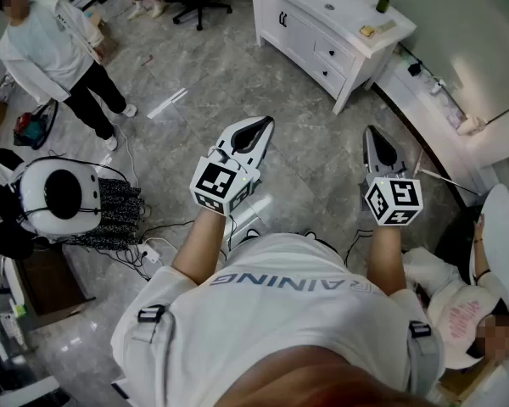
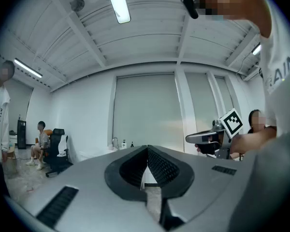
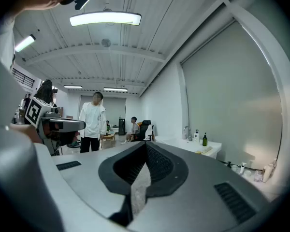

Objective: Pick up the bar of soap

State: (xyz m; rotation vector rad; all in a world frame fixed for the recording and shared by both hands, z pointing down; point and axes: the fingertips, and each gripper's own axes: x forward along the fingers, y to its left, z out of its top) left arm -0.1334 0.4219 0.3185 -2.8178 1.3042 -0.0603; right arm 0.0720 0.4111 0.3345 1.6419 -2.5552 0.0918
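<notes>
Both grippers are hovering over the grey floor (image 1: 204, 75), well apart from the vanity. The left gripper (image 1: 256, 130) is holding its jaws together with nothing between them. The right gripper (image 1: 373, 138) is likewise closed and empty. The bar of soap (image 1: 368, 31), a small, flat, pale yellow block, is lying on the white vanity top (image 1: 322, 7) at 1 o'clock, near the green bottle (image 1: 383, 2).

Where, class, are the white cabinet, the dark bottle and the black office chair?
white cabinet (image 1: 299, 27): head view, on its front panel.
dark bottle (image 1: 383, 2): head view, on its body.
black office chair (image 3: 145, 129): right gripper view, on its backrest.
</notes>
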